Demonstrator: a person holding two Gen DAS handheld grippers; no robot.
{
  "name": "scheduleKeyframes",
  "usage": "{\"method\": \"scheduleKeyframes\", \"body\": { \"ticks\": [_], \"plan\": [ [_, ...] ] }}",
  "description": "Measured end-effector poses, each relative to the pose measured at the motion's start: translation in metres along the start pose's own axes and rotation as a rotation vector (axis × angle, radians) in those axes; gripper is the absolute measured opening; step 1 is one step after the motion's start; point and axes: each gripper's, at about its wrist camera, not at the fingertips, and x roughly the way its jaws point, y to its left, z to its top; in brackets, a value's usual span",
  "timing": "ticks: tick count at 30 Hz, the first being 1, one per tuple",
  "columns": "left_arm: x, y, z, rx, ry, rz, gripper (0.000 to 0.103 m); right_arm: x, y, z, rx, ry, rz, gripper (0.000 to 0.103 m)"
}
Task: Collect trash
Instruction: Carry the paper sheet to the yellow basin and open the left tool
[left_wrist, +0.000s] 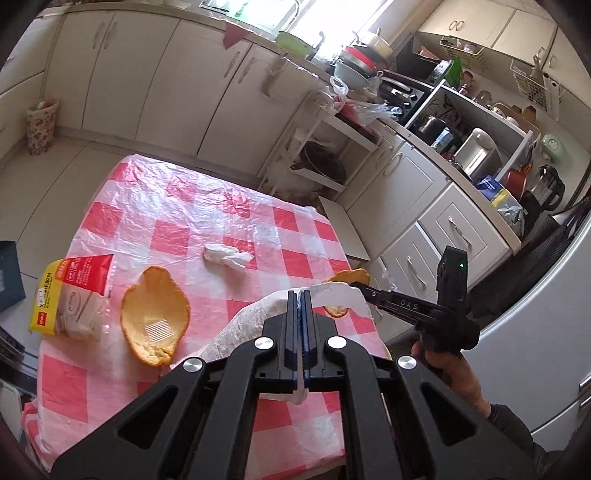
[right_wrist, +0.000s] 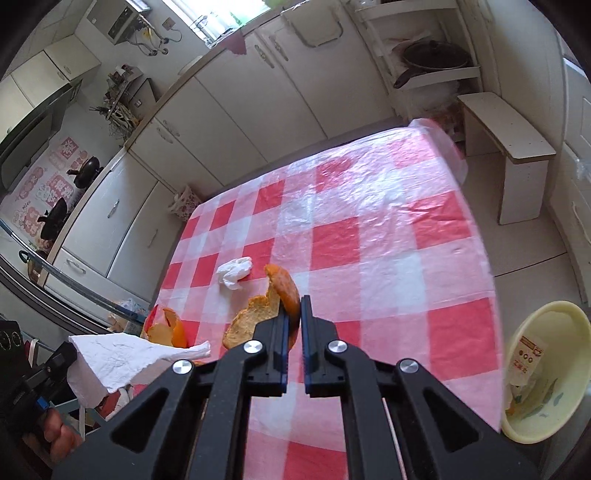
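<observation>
My left gripper (left_wrist: 299, 295) is shut on a white paper towel (left_wrist: 336, 295), held above the red-checked table (left_wrist: 184, 206); the towel also shows in the right wrist view (right_wrist: 122, 358). My right gripper (right_wrist: 294, 301) is shut on an orange peel (right_wrist: 284, 286) and holds it just above the table; it shows in the left wrist view (left_wrist: 354, 283) with the peel (left_wrist: 349, 276). A large orange peel (left_wrist: 155, 319) lies on the table to the left. A crumpled tissue (left_wrist: 227, 255) lies further in. A torn red and yellow packet (left_wrist: 70, 291) lies at the left edge.
A pale yellow bin (right_wrist: 543, 373) holding some trash stands on the floor right of the table. A small white bench (right_wrist: 506, 147) stands beyond the far corner. Kitchen cabinets (left_wrist: 155, 81) line the walls. A floral basket (left_wrist: 41, 125) stands on the floor.
</observation>
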Motion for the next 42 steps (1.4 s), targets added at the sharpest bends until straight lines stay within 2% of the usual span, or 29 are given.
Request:
{"method": "scheduleKeyframes", "body": {
  "ticks": [3,7,11,18,21,26,28,30,33,38,42],
  "plan": [
    [0.005,-0.016,-0.006,0.019,0.009,-0.034,0.002,-0.029,-0.030,-0.003,0.033,-0.040,-0.033,0.007],
    [0.011,-0.052,-0.014,0.060,0.019,-0.084,0.002,-0.072,-0.076,-0.014,0.068,-0.093,-0.122,0.007],
    [0.030,-0.100,-0.028,0.089,0.048,-0.159,0.002,-0.102,-0.126,-0.027,0.140,-0.114,-0.200,0.007],
    [0.092,-0.189,-0.051,0.126,0.135,-0.258,0.002,-0.117,-0.188,-0.044,0.206,-0.077,-0.356,0.007],
    [0.125,-0.226,-0.063,0.144,0.187,-0.284,0.002,-0.113,-0.208,-0.048,0.249,-0.041,-0.383,0.007],
    [0.167,-0.264,-0.079,0.171,0.249,-0.294,0.002,-0.117,-0.230,-0.051,0.339,-0.030,-0.346,0.012],
    [0.184,-0.270,-0.083,0.168,0.274,-0.292,0.002,-0.119,-0.233,-0.050,0.361,-0.037,-0.331,0.032],
    [0.201,-0.273,-0.089,0.154,0.301,-0.291,0.002,-0.126,-0.236,-0.050,0.387,-0.063,-0.305,0.036],
    [0.230,-0.276,-0.098,0.116,0.338,-0.289,0.002,-0.143,-0.243,-0.049,0.455,-0.137,-0.263,0.049],
    [0.278,-0.279,-0.120,0.059,0.392,-0.241,0.003,-0.176,-0.248,-0.045,0.515,-0.283,-0.196,0.055],
    [0.313,-0.279,-0.136,0.029,0.440,-0.145,0.005,-0.189,-0.246,-0.037,0.509,-0.337,-0.170,0.059]
  ]
}}
